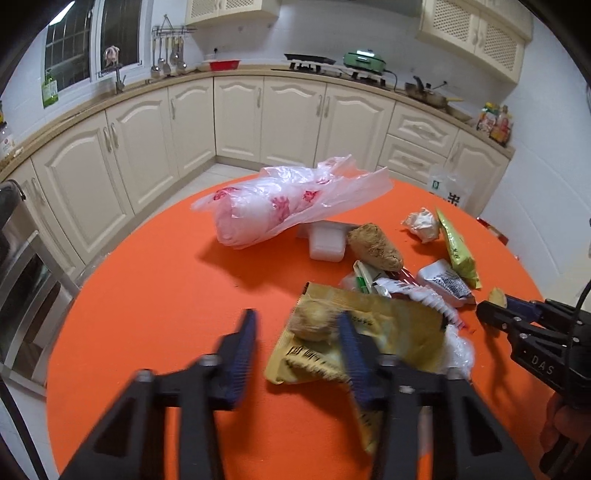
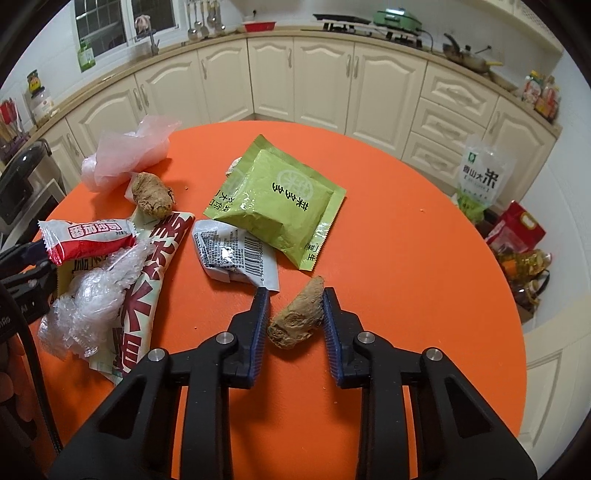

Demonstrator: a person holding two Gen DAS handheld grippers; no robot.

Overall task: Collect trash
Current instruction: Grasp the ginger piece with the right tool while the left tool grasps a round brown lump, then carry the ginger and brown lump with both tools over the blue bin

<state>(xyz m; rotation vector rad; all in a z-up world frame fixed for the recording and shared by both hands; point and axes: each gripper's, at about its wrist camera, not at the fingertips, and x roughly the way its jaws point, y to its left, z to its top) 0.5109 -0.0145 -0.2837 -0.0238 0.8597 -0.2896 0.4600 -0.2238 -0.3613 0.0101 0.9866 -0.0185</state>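
Orange table (image 2: 406,229): wrappers' (image 2: 280,206) print unreadable, perhaps.

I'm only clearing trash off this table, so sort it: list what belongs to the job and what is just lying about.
Job: green sachet, barcoded wrapper, red-and-white snack wrapper, crumpled cling film, yellow packet, crumpled tissue, near ginger piece, far ginger piece, printed plastic bag.

Lying about: rice bag, wok, green electric pot, red basin, hanging utensils.

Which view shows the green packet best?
The right wrist view: the green packet lies flat, unobstructed, its print readable. The left wrist view shows it only small and foreshortened at the table's far right.
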